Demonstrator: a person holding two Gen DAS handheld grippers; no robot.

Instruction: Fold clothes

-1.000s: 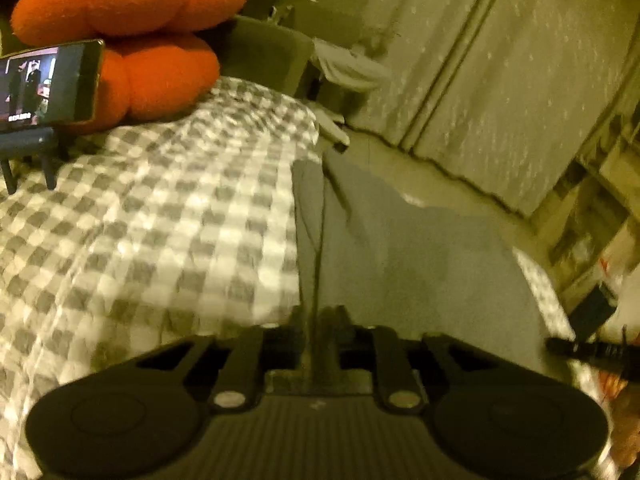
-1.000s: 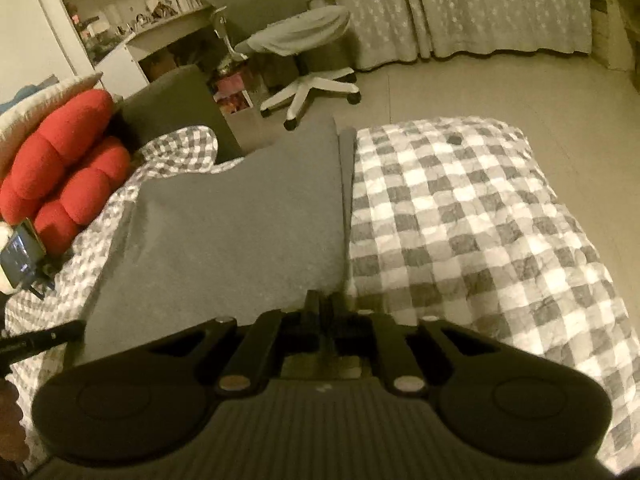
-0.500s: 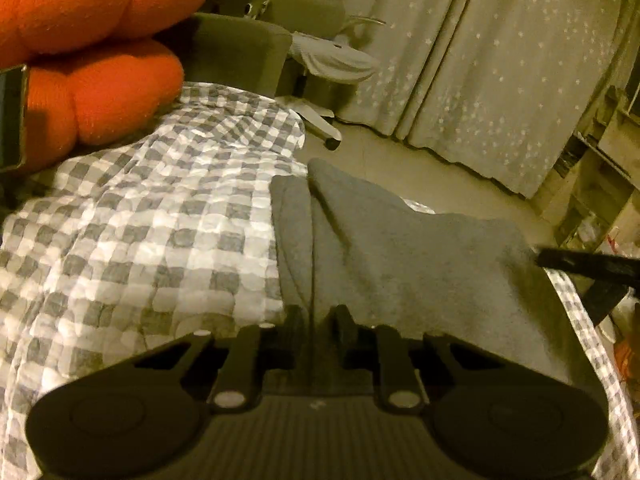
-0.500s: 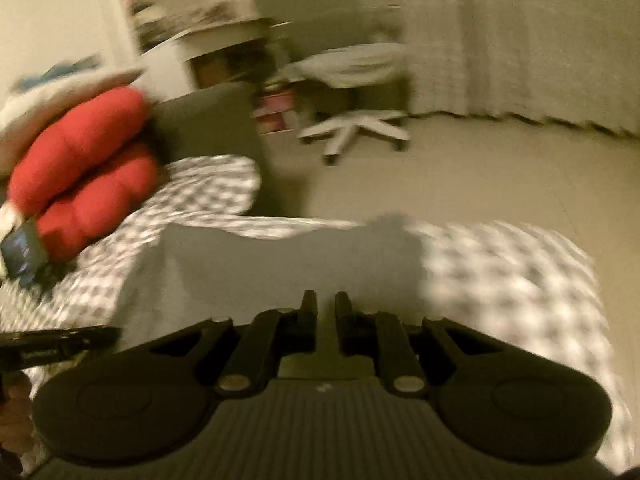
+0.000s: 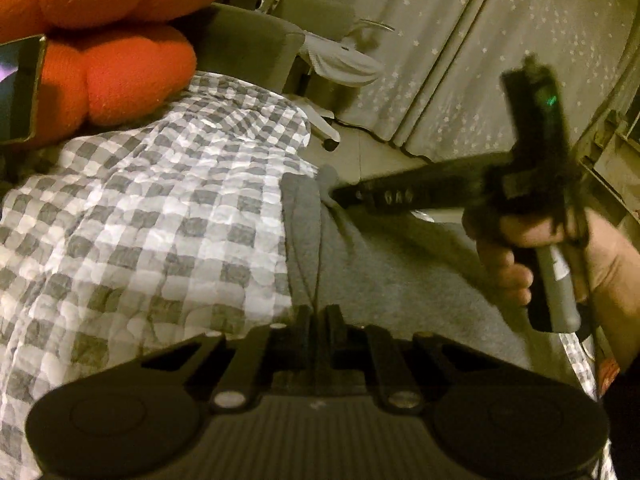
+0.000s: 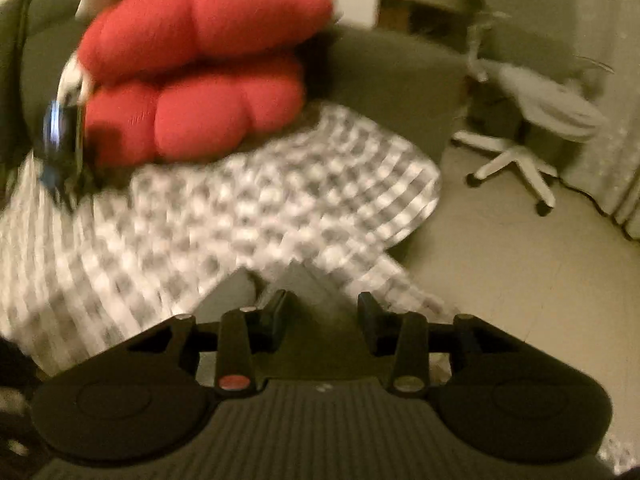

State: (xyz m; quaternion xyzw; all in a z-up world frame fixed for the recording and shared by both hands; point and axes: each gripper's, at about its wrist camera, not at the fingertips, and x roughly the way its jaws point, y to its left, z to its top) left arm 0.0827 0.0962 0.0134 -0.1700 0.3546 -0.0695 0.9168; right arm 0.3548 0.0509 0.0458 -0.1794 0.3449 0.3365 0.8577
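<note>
Grey garment (image 5: 384,264) lies flat on the checked bedspread (image 5: 152,216), right of the red cushion (image 5: 120,60). Your left gripper (image 5: 318,322) is clenched on its near edge; your right gripper (image 6: 320,312) is opening over the far corner, nothing gripped. Looks mid-fold: next, pinch that corner.
</note>
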